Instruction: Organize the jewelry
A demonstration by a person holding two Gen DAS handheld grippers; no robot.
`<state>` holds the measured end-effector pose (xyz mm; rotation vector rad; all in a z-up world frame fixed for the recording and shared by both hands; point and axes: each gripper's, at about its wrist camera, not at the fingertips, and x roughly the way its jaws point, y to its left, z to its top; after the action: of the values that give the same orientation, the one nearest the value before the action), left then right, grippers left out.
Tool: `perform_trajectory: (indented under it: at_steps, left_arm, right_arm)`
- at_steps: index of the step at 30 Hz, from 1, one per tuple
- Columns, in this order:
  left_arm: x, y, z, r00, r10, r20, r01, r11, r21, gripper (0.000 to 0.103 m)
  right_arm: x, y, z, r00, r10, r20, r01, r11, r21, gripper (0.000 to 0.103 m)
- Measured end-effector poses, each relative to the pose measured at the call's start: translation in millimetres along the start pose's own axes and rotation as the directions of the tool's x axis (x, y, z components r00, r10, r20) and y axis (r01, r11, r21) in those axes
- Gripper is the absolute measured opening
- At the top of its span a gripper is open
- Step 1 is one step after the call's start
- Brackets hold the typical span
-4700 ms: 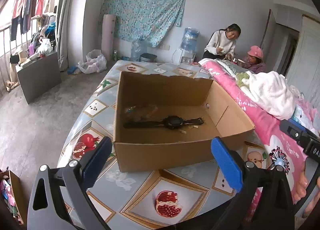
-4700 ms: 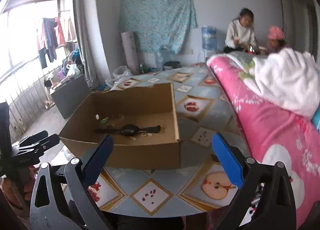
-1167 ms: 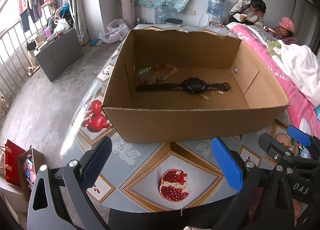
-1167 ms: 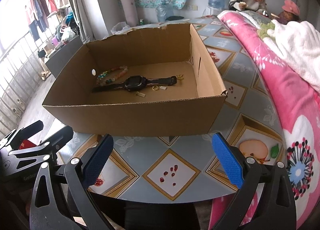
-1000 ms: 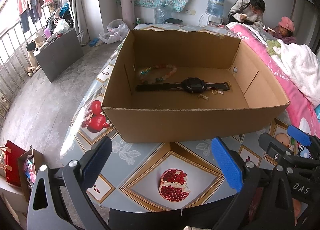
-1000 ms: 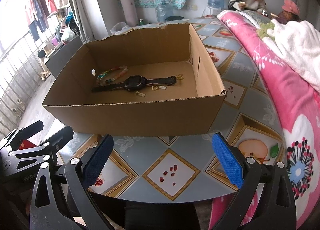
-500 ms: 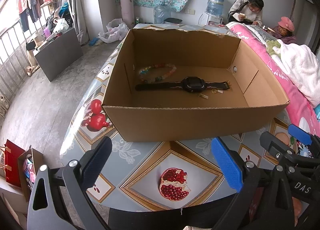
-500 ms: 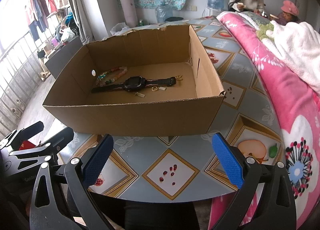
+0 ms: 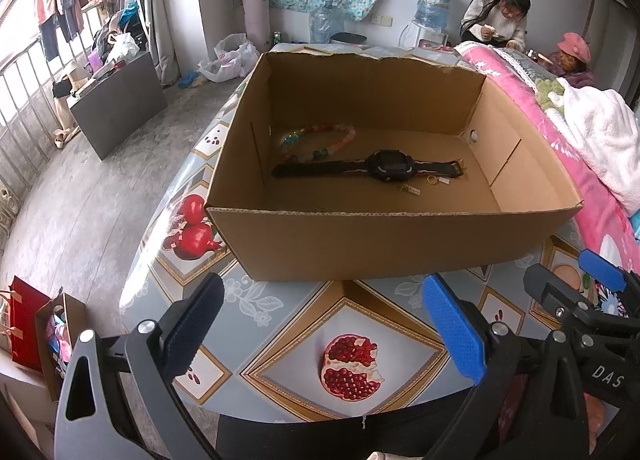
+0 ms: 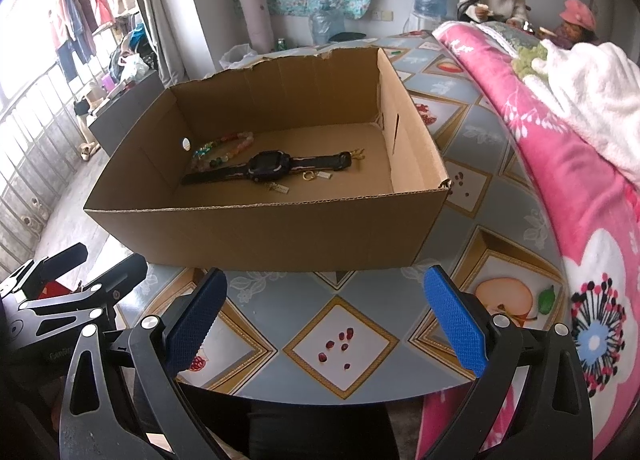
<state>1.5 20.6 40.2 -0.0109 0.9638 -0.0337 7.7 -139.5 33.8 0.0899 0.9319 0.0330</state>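
Note:
An open cardboard box (image 9: 360, 244) (image 10: 256, 236) stands on the fruit-patterned table (image 9: 280, 324). Inside lie a black watch (image 9: 390, 165) (image 10: 268, 167), a coloured bead bracelet (image 9: 320, 139) (image 10: 222, 149), a small gold ring (image 9: 432, 179) (image 10: 308, 175) and small earrings (image 9: 410, 189) (image 10: 280, 188). My left gripper (image 9: 320, 324) is open and empty, in front of the box above the table's near edge. My right gripper (image 10: 326, 316) is open and empty, in front of the box to the right of the left gripper. Each gripper shows at the edge of the other's view.
A pink flowered blanket (image 10: 580, 187) and white fleece (image 10: 592, 87) lie along the table's right side. Two people (image 9: 496, 19) sit at the far right. A grey cabinet (image 9: 116, 107) stands on the floor at left. A red bag (image 9: 24, 324) stands below the table's left corner.
Over the last second almost nothing moved. Since 4.7 s ago both grippers have risen and now look down into the box from closer.

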Motion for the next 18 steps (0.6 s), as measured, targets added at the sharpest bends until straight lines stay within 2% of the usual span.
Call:
perform_trajectory:
  at_steps: [18]
  left_arm:
    - [4.2, 1.7, 1.4, 1.0, 0.004, -0.021, -0.004, 1.0, -0.002, 0.097]
  right_arm:
    - [4.8, 0.6, -1.8, 1.0, -0.002, -0.008, 0.002, 1.0, 0.007, 0.095]
